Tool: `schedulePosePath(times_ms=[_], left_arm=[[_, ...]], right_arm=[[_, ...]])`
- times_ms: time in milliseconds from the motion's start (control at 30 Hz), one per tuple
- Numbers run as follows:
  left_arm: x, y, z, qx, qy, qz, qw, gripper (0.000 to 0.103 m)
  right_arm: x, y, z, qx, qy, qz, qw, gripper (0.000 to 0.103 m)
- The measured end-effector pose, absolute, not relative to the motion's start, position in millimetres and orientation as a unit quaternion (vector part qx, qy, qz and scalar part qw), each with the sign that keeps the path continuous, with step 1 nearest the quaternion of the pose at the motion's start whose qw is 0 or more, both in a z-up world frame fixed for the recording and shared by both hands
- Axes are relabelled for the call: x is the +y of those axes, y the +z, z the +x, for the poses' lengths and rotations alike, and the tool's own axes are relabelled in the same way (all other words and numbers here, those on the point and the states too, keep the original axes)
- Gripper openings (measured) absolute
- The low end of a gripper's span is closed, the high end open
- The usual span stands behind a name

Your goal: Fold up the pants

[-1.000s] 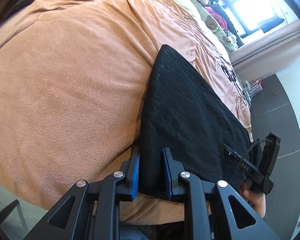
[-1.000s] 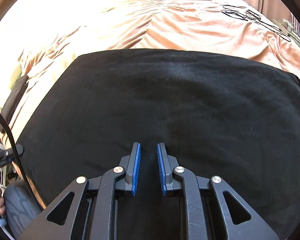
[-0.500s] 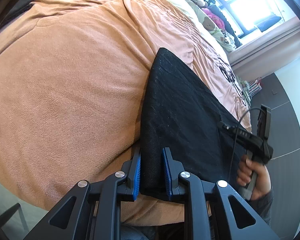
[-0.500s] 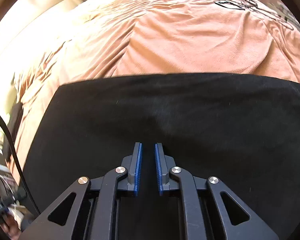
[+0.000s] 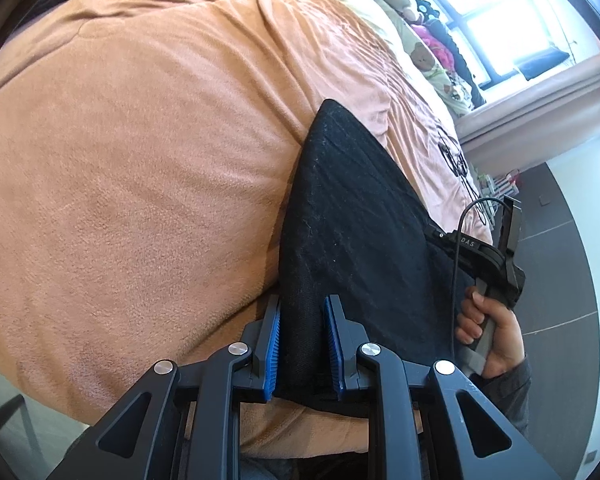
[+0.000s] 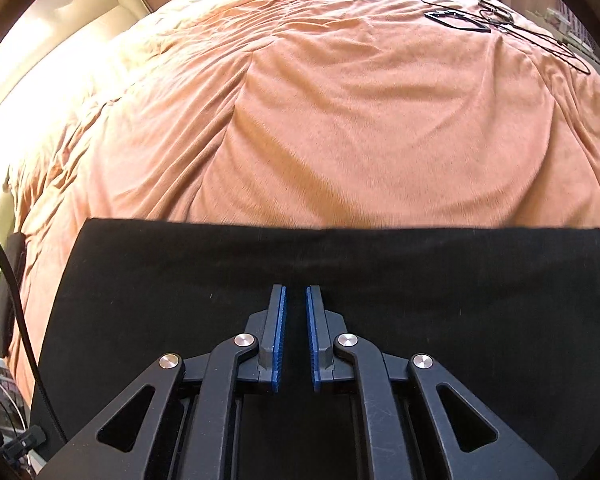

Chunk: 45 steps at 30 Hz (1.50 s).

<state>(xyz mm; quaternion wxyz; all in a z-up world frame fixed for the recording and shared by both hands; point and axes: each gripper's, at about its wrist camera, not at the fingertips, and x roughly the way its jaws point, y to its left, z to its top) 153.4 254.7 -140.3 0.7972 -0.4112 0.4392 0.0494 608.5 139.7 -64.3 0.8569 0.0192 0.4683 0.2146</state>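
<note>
Left gripper [image 5: 302, 342]: jaws narrow, blue pads clamped on the near corner of the black pants [image 5: 352, 232].
Pants, left wrist view: dark folded slab lying on the orange blanket [image 5: 140, 168], stretching away from the clamped corner toward the window [image 5: 500, 20].
Right gripper, left wrist view [image 5: 476, 246]: on the far side of the pants from the clamped corner, held by a hand [image 5: 488, 332] at its grip, cable trailing; its jaws cannot be made out from here.
Beyond the pants: soft toys [image 5: 420, 56] at the window end of the bed.
Right gripper, right wrist view [image 6: 296, 336]: jaws nearly together, a slim gap between the blue pads; black fabric lies beneath and behind them, and I cannot tell whether any is pinched.
Pants, right wrist view [image 6: 440, 280]: straight far edge across the blanket [image 6: 360, 128], cloth filling the near half.
Far from the pants: thin black cords [image 6: 496, 20] on the blanket's far right.
</note>
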Motion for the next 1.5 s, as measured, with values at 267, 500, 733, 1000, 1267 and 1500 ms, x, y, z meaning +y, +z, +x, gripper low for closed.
schedulePosePath(times_ms=[267, 500, 733, 1000, 1267, 1500], left_arm=[[263, -150, 155, 0.446, 0.059, -0.452, 0.770, 0.022], [264, -154, 159, 0.452, 0.072, -0.462, 0.760, 0.022], [257, -149, 160, 0.450, 0.085, -0.450, 0.767, 0.022], [246, -136, 158, 0.436, 0.083, -0.425, 0.789, 0.014], [234, -101, 157, 0.393, 0.045, -0.425, 0.814, 0.012], [204, -53, 168, 0.362, 0.011, -0.397, 0.843, 0.012]], right_arm=[[139, -62, 585, 0.471, 0.221, 0.016, 0.854, 0.006], [133, -63, 546, 0.475, 0.229, 0.001, 0.850, 0.006], [114, -63, 513, 0.472, 0.231, 0.016, 0.850, 0.006], [95, -65, 467, 0.460, 0.242, 0.029, 0.854, 0.006], [66, -71, 437, 0.460, 0.263, 0.064, 0.845, 0.006], [43, -75, 418, 0.466, 0.291, 0.090, 0.831, 0.006]])
